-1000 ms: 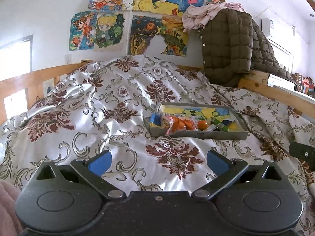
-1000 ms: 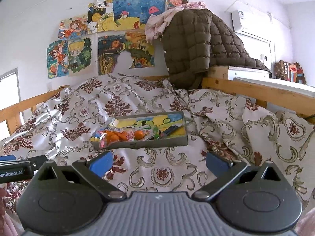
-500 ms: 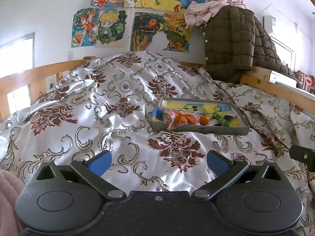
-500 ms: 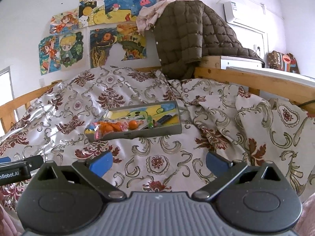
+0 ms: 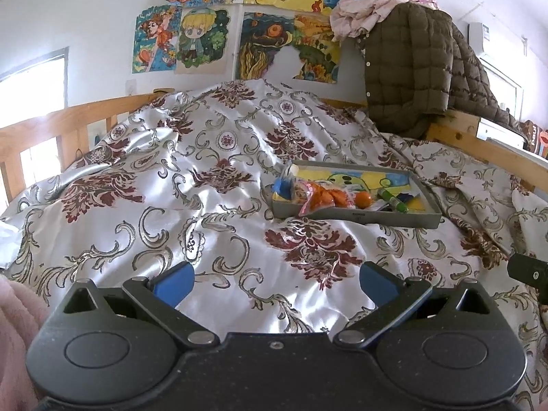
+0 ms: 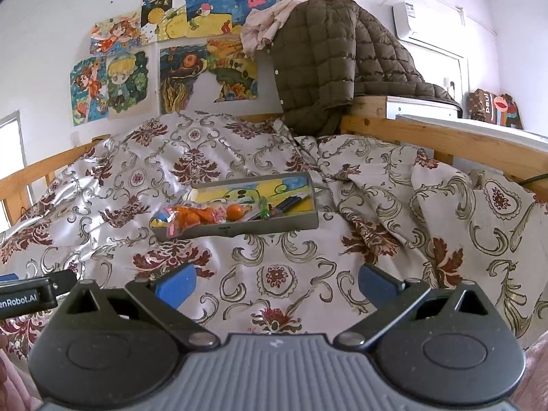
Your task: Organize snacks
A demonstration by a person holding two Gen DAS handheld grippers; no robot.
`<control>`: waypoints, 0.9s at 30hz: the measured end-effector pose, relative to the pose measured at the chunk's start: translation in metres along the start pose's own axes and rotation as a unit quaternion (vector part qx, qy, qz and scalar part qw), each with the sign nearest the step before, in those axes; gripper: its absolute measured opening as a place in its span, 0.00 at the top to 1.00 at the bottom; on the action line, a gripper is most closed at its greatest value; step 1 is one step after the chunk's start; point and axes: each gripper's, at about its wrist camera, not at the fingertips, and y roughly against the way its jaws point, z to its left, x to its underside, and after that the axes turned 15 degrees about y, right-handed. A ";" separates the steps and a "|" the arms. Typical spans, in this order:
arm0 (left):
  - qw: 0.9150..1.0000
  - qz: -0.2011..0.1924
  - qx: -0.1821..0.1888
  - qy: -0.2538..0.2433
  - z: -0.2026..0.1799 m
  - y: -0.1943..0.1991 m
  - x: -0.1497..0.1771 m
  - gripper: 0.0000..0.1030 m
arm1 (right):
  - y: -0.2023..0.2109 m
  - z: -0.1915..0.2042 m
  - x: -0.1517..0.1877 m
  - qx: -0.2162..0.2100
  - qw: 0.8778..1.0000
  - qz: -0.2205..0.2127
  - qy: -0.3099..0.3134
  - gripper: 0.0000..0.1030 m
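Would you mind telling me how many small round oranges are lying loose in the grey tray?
1: a loose orange lies mid-tray, right of the orange snack bag. Others may be hidden under the wrappers.

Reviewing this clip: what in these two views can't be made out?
- Tray contents: snack wrappers too small to identify in either wrist view; the tray's front wall hides their lower parts.
- Right gripper: only a corner shows at the left view's right edge.
- Person: only pink fabric, cut off at the left view's edge.
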 end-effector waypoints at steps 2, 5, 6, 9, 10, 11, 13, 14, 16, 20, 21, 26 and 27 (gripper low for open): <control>1.000 0.001 -0.001 -0.001 0.000 0.000 0.000 0.01 | 0.000 0.000 0.000 0.000 1.000 0.000 0.000 0.00; 1.000 0.002 -0.002 -0.006 0.000 0.000 0.002 0.01 | 0.000 0.001 0.001 0.000 1.000 0.001 0.001 0.00; 1.000 0.002 -0.003 -0.006 0.000 0.001 0.002 0.01 | 0.000 0.002 0.001 0.000 1.000 0.001 0.001 0.00; 1.000 0.003 -0.005 -0.006 0.000 0.001 0.002 0.01 | 0.000 0.002 0.001 0.000 1.000 0.001 0.001 0.00; 1.000 0.003 -0.006 -0.006 0.000 0.001 0.002 0.01 | 0.000 0.003 0.001 0.000 1.000 0.001 0.001 0.00; 1.000 0.004 -0.006 -0.007 0.000 0.001 0.003 0.01 | 0.001 0.003 0.001 0.000 1.000 0.001 0.001 0.00; 1.000 0.003 -0.007 -0.008 0.000 0.002 0.003 0.01 | 0.000 0.003 0.001 0.000 1.000 0.000 0.001 0.00; 1.000 0.004 -0.008 -0.009 0.000 0.002 0.003 0.01 | 0.000 0.003 0.001 0.000 1.000 0.000 0.002 0.00; 1.000 0.005 -0.007 -0.007 0.000 0.001 0.003 0.01 | 0.000 0.003 0.001 0.000 1.000 0.001 0.001 0.00; 1.000 0.005 -0.007 -0.008 0.001 0.001 0.003 0.01 | 0.000 0.003 0.004 0.001 1.000 0.004 0.001 0.00; 1.000 0.005 -0.007 -0.007 0.001 0.002 0.003 0.01 | 0.000 0.003 0.005 0.001 1.000 0.005 0.001 0.00; 1.000 0.006 -0.007 -0.008 0.002 0.002 0.003 0.01 | 0.000 0.002 0.005 0.001 1.000 0.005 0.001 0.00; 1.000 0.006 -0.007 -0.008 0.001 0.001 0.003 0.01 | 0.000 0.002 0.004 0.001 1.000 0.005 0.001 0.00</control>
